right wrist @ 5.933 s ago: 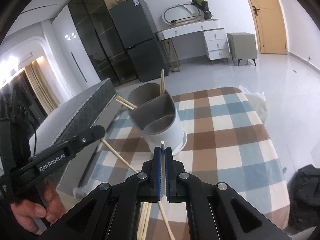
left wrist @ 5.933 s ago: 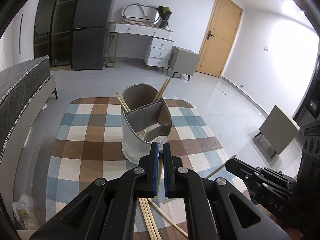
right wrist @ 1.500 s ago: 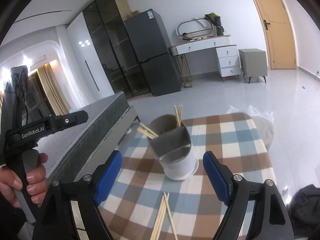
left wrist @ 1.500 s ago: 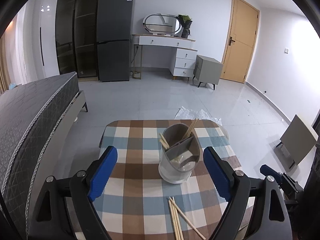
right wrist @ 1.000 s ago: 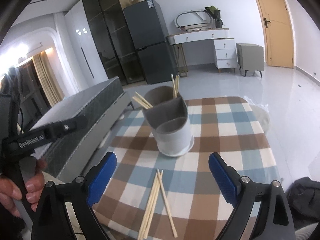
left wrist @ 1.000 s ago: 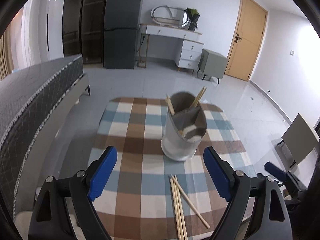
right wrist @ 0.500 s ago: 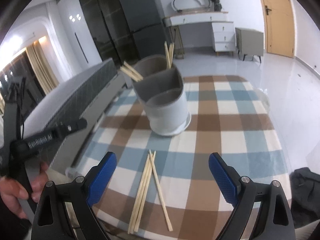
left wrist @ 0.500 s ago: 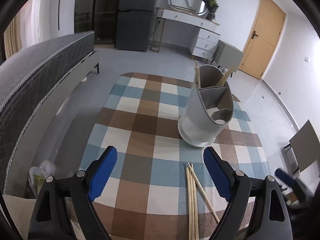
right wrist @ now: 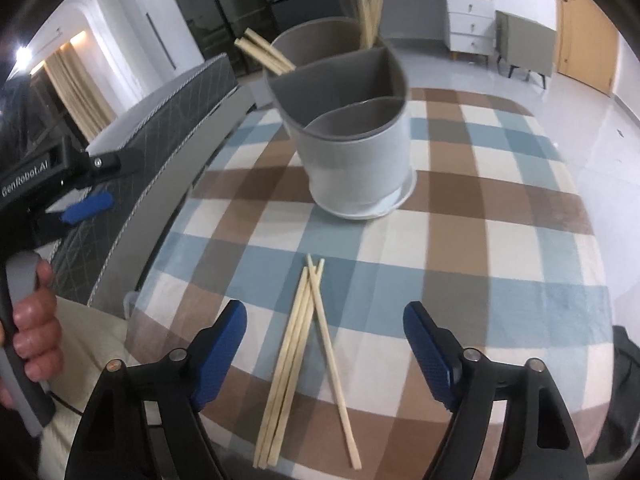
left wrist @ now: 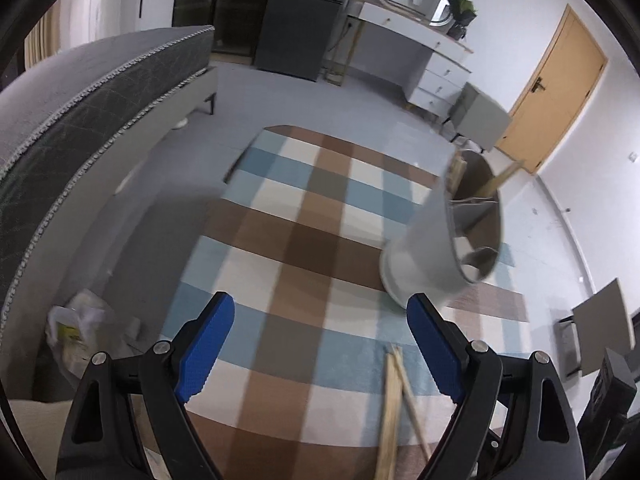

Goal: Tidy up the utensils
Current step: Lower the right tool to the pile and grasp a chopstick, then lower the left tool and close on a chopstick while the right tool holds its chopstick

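Note:
A grey, divided utensil holder (right wrist: 356,136) stands on the checked tablecloth (right wrist: 500,240) with several chopsticks upright in its back compartment. It also shows in the left wrist view (left wrist: 444,252). Several loose wooden chopsticks (right wrist: 304,344) lie on the cloth in front of it, between my right fingers; they also show in the left wrist view (left wrist: 394,408). My right gripper (right wrist: 324,348) is open and empty above them. My left gripper (left wrist: 318,344) is open and empty, left of the holder; it also shows in the right wrist view (right wrist: 86,204).
A grey bed (left wrist: 80,112) runs along the table's left side. A plastic bag (left wrist: 80,332) lies on the floor by the table. A dresser (left wrist: 412,52), a fridge (left wrist: 304,16) and a door (left wrist: 556,100) stand at the far wall.
Both grippers have dropped lower and closer to the table. The right one now hangs over the loose chopsticks. The left one has swung left, so the holder sits at its right.

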The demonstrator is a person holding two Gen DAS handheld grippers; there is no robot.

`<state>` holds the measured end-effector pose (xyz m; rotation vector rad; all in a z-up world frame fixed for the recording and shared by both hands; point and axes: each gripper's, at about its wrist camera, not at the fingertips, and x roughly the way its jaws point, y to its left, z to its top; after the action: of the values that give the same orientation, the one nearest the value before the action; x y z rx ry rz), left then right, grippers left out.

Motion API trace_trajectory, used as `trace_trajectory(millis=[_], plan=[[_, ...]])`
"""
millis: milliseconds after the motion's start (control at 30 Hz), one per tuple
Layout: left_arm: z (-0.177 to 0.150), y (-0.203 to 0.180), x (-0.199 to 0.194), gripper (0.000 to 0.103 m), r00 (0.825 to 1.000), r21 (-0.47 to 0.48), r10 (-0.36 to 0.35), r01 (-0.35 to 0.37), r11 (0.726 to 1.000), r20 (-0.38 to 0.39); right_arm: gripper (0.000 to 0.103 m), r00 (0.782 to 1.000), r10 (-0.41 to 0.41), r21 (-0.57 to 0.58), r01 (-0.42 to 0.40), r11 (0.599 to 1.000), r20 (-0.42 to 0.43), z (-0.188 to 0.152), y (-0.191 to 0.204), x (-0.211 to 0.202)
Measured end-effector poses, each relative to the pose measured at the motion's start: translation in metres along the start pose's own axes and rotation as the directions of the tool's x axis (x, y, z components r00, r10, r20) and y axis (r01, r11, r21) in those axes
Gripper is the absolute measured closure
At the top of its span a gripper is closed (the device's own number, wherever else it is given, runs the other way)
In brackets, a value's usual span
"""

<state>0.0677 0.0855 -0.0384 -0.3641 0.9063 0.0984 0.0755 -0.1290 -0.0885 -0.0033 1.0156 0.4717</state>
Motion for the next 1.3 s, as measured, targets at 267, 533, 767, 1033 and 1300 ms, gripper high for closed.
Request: trace_trajectory(millis=[267,533,767,1033,1300], plan=[[0.013,0.013,0.0,0.018,0.999,-0.075,-0.04,0.039,0.996,-0.021,0.043,0.992,-0.029,-0.08,0.019,0.997,-0.122,0.023,0.013,0.056],[0.016,0.02,0.006,0.018,0.994,-0.131,-0.079,0.069,0.989,-0.072,0.067,0.972,-0.109,-0.147,0.079,0.986,-0.208,0.035,0.022,0.098],[0.016,0.022,0.007,0.018,0.993,-0.147,-0.085,0.072,0.987,-0.084,0.09,0.968,-0.142,-0.157,0.11,0.982,-0.208,0.034,0.026,0.109],[0.013,0.02,0.011,0.018,0.994,-0.124,-0.063,0.051,0.991,-0.093,0.099,0.981,-0.116,-0.096,0.102,0.99,-0.152,0.034,0.009,0.089],[0.002,0.004,0.023,0.018,0.994,-0.029,-0.009,0.006,1.0,-0.111,0.099,0.997,-0.046,0.037,0.048,0.998,-0.056,0.029,-0.028,0.045]])
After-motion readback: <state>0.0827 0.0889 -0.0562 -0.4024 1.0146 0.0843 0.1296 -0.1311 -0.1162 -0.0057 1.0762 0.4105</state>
